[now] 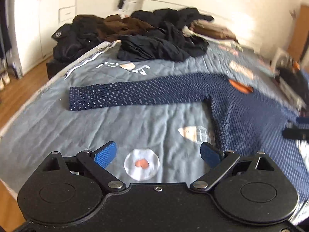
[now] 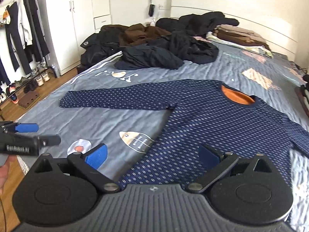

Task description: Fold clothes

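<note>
A navy dotted sweater [image 2: 208, 119] with an orange neck lining lies flat on the grey bedspread [image 2: 115, 123], its left sleeve [image 1: 123, 94] stretched out to the left. My left gripper [image 1: 158, 154] hovers open over bare bedspread, just left of the sweater's body [image 1: 251, 119]. My right gripper [image 2: 152, 155] is open above the sweater's lower hem, holding nothing. The left gripper [image 2: 29, 133] also shows at the left edge of the right wrist view, held by a hand.
A heap of dark and brown clothes [image 2: 154, 44] fills the far end of the bed, with folded beige items [image 2: 239, 34] beside it. A clothes rack [image 2: 21, 29], shoes and a white wardrobe [image 2: 77, 19] stand along the left wall over wooden floor.
</note>
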### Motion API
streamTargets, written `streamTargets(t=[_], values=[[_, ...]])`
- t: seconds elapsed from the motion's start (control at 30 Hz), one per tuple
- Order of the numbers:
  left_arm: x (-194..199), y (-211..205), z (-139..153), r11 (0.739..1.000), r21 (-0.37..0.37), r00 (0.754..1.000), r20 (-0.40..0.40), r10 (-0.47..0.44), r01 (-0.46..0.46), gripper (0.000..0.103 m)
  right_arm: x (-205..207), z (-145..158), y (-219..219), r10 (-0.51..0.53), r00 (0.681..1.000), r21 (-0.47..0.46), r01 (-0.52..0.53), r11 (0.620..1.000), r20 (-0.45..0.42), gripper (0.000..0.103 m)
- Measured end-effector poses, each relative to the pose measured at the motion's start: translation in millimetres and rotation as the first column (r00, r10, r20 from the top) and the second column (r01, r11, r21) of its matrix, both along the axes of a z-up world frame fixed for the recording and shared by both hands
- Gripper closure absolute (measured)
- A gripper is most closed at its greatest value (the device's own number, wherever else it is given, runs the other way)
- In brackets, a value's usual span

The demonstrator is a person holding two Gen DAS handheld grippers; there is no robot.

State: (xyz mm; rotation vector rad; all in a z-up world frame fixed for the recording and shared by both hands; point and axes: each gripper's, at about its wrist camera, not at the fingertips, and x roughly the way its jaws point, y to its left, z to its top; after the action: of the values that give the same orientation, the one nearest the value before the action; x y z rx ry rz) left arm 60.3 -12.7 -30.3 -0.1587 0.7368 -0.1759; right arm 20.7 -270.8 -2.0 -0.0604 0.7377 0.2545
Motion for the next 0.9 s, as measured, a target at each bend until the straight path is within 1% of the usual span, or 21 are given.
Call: streamTargets(t=[0.07, 0.17, 0.23, 0.33, 0.4, 0.5, 0.57, 0.63, 0.7, 0.73, 0.77, 0.8, 0.9], values=[[14.4, 19.7, -6.4, 0.997, -0.056, 0.999, -0.001, 0.055, -0.055, 0.009, 5.8, -2.6, 2.3, 0.012, 1.000, 0.016, -0.012, 1.000, -0.005, 0.002], [36.2, 49.5, -16.1, 0.981, -0.140, 0.990, -0.009, 0.137, -0.137, 0.010, 14.5, -7.2, 2.1, 0.015, 1.000, 0.037, -0.014, 0.999, -0.007, 0.002], [48.6, 68.5, -23.6, 0.961, -0.200, 0.981, -0.009, 0.194, -0.192, 0.011, 20.3, -10.7, -0.1, 0.010, 1.000, 0.053, -0.009, 0.999, -0.012, 0.002], [67.1, 96.9, -35.1, 0.918, -0.290, 0.960, -0.015, 0.279, -0.271, 0.012, 27.5, -16.5, -4.7, 0.001, 1.000, 0.068, 0.000, 0.998, -0.022, 0.002], [79.4, 115.8, -42.7, 0.881, -0.348, 0.943, -0.023, 0.333, -0.320, 0.015, 30.7, -20.2, -7.8, -0.007, 1.000, 0.072, 0.008, 0.997, -0.025, 0.002], [94.4, 137.2, -57.7, 0.813, -0.444, 0.918, -0.063, 0.391, -0.377, 0.023, 33.0, -23.7, -12.5, -0.016, 1.000, 0.087, 0.018, 0.996, -0.023, 0.002], [102.4, 148.9, -69.3, 0.762, -0.503, 0.903, -0.099, 0.418, -0.407, 0.027, 34.6, -25.5, -16.6, -0.018, 1.000, 0.099, 0.020, 0.995, -0.025, 0.002], [109.5, 157.6, -83.2, 0.694, -0.581, 0.893, -0.142, 0.427, -0.425, 0.030, 34.8, -26.3, -19.6, -0.020, 1.000, 0.107, 0.023, 0.994, -0.024, 0.002], [112.4, 165.7, -96.9, 0.615, -0.646, 0.875, -0.186, 0.447, -0.452, 0.035, 35.4, -26.6, -21.4, -0.021, 1.000, 0.110, 0.023, 0.994, -0.023, 0.002], [112.7, 169.0, -103.0, 0.587, -0.661, 0.864, -0.200, 0.461, -0.467, 0.035, 35.7, -26.4, -22.7, -0.020, 1.000, 0.110, 0.022, 0.994, -0.022, 0.002], [113.7, 170.9, -108.0, 0.569, -0.665, 0.854, -0.218, 0.472, -0.484, 0.035, 35.8, -26.2, -24.0, -0.019, 1.000, 0.109, 0.021, 0.994, -0.020, 0.002], [114.8, 172.2, -112.3, 0.559, -0.665, 0.848, -0.232, 0.476, -0.496, 0.035, 36.0, -26.1, -25.3, -0.018, 1.000, 0.109, 0.019, 0.994, -0.019, 0.002], [115.2, 173.7, -120.3, 0.547, -0.664, 0.837, -0.238, 0.492, -0.510, 0.036, 36.6, -24.9, -28.4, -0.014, 1.000, 0.110, 0.015, 0.994, -0.015, 0.002]])
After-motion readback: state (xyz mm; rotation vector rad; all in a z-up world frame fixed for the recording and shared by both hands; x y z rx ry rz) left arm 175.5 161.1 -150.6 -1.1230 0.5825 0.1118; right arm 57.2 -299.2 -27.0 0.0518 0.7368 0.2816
